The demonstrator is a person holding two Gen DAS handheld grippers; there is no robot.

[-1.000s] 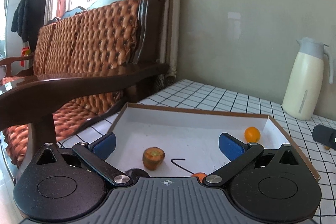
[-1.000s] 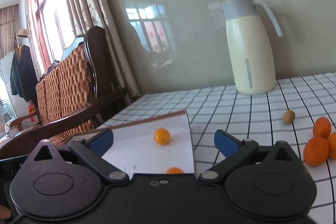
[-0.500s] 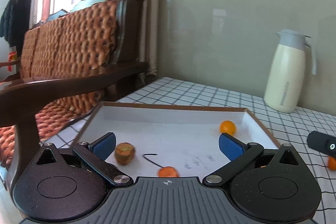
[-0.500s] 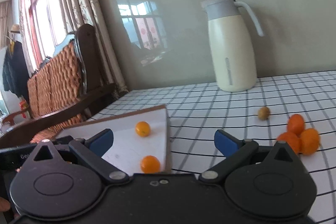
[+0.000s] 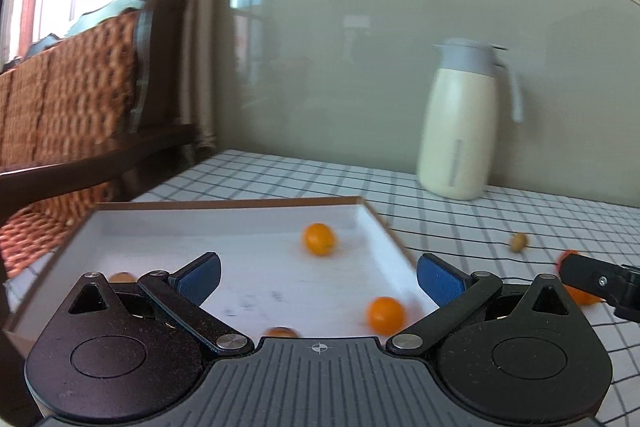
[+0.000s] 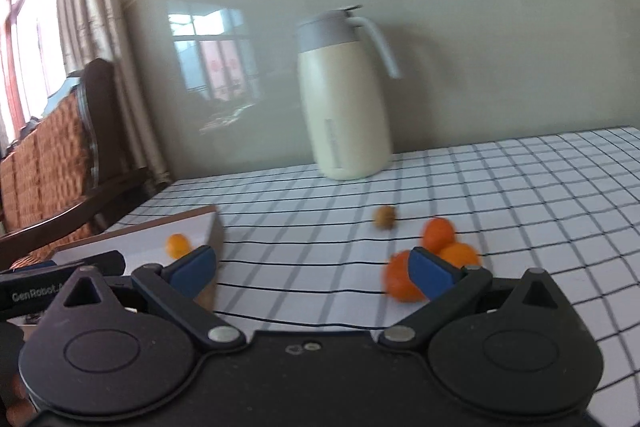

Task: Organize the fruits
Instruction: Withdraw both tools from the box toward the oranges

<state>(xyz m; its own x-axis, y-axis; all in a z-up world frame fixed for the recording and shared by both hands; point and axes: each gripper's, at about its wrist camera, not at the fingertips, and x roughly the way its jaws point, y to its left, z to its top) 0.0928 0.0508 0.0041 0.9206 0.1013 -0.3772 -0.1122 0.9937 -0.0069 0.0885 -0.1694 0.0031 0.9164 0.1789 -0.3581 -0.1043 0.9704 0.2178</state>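
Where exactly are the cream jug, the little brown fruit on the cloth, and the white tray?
cream jug (image 6: 346, 115), right wrist view, middle of its body.
little brown fruit (image 6: 385, 217), right wrist view, its centre.
white tray (image 5: 384, 231), left wrist view, inner right wall.

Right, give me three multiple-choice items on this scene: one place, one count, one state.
1. The small brown fruit lies:
A. in the tray
B. on the checked tablecloth
C. atop the jug

2. Oranges clustered on the cloth near the right gripper:
A. one
B. three
C. six

3. The left gripper is:
A. open, empty
B. shut on an orange
C. shut on the tray

Answers: B, it sits on the tablecloth, outside the tray; B, three oranges bunch together; A, the jaws stand apart, nothing between.
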